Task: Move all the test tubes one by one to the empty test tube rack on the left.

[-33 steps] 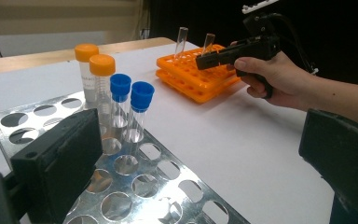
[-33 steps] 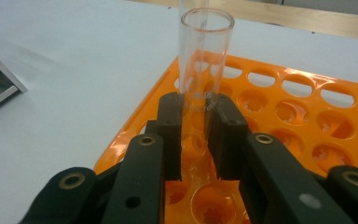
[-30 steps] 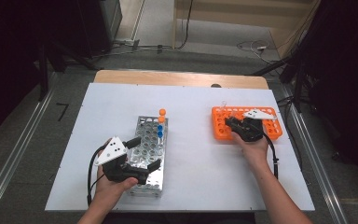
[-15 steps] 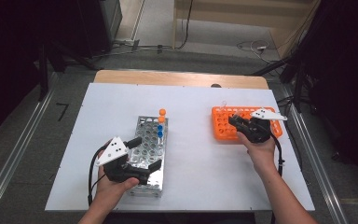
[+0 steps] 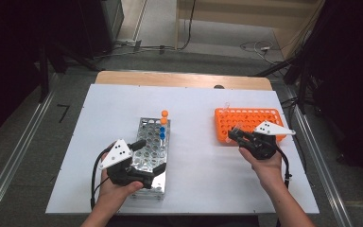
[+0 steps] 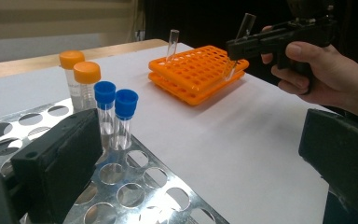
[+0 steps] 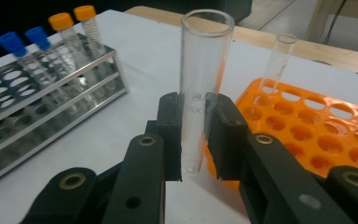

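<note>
My right gripper (image 7: 195, 135) is shut on a clear glass test tube (image 7: 204, 70), held upright and clear of the table beside the orange rack (image 7: 335, 121). From above, this gripper (image 5: 234, 135) sits at the near left edge of that rack (image 5: 248, 118). A second clear tube (image 7: 277, 60) stands in the rack's far side. My left gripper (image 5: 150, 157) stands open across the near end of the metal rack (image 5: 149, 137); its jaws are wide apart with nothing pressed between them. Blue-capped tubes (image 6: 116, 107) and orange-capped tubes (image 6: 79, 70) stand in the metal rack.
The white tabletop (image 5: 194, 156) lies bare between the two racks. A wooden strip (image 5: 179, 79) runs along the table's far edge. Metal rails (image 5: 14, 161) flank the table on both sides.
My right gripper has lifted and drawn back toward the near side of the orange rack with the glass tube in it. The left gripper has stayed still.
</note>
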Action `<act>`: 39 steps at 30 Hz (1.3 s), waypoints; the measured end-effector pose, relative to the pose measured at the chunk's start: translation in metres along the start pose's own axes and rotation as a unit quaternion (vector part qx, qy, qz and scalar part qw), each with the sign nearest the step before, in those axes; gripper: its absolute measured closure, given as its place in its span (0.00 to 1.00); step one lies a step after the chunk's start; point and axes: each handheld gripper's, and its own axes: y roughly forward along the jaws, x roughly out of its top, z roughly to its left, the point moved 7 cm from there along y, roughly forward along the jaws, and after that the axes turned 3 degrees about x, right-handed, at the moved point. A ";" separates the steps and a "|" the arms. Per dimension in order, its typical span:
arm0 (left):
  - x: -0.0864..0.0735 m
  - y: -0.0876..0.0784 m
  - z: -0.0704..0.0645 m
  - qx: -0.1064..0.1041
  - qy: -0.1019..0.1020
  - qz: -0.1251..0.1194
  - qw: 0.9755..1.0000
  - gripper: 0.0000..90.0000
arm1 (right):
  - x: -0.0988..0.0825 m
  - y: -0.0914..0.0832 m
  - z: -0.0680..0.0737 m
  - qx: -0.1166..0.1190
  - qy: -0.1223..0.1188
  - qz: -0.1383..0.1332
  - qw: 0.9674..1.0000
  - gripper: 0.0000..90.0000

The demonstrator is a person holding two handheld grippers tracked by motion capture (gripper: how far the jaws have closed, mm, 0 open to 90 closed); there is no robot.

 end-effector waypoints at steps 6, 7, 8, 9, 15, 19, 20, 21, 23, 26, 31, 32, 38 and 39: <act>0.001 0.002 -0.004 -0.002 0.006 0.002 1.000 0.00 | -0.005 -0.008 0.022 0.024 -0.008 0.001 1.000 0.82; 0.001 0.002 -0.005 -0.002 0.006 0.001 1.000 0.00 | -0.006 -0.009 0.025 0.028 -0.011 0.002 1.000 0.82; 0.001 0.002 -0.006 -0.004 0.006 0.003 1.000 0.00 | -0.006 -0.011 0.029 0.032 -0.012 0.002 0.999 0.82; 0.001 0.003 -0.007 -0.004 0.008 0.003 1.000 0.00 | -0.006 -0.012 0.033 0.037 -0.012 0.001 0.999 0.82; 0.001 0.004 -0.012 -0.009 0.011 0.005 1.000 0.00 | -0.011 -0.014 0.057 0.076 -0.021 0.009 0.997 0.82; 0.002 0.006 -0.015 -0.011 0.013 0.006 1.000 0.00 | -0.014 -0.012 0.069 0.094 -0.033 0.016 0.995 0.82; 0.002 0.006 -0.016 -0.013 0.013 0.004 1.000 0.01 | -0.014 -0.011 0.072 0.099 -0.035 0.018 0.994 0.82; 0.002 0.006 -0.017 -0.014 0.013 0.005 1.000 0.01 | -0.015 -0.010 0.075 0.102 -0.037 0.020 0.994 0.82; 0.003 0.008 -0.019 -0.016 0.013 0.004 1.000 0.01 | -0.016 -0.008 0.081 0.108 -0.042 0.024 0.993 0.82; 0.004 0.010 -0.023 -0.025 0.012 0.004 1.000 0.03 | -0.018 -0.005 0.090 0.119 -0.049 0.029 0.991 0.82; 0.006 0.015 -0.030 -0.036 0.015 0.006 0.999 0.05 | -0.020 -0.001 0.107 0.139 -0.065 0.037 0.987 0.82; 0.006 0.016 -0.032 -0.039 0.015 0.005 0.999 0.06 | -0.020 0.000 0.110 0.144 -0.068 0.038 0.987 0.82; 0.008 0.023 -0.045 -0.058 0.029 0.011 0.998 0.16 | -0.021 0.004 0.127 0.162 -0.079 0.043 0.983 0.82; 0.009 0.024 -0.047 -0.057 0.031 0.011 0.998 0.19 | -0.021 0.005 0.129 0.163 -0.082 0.044 0.982 0.82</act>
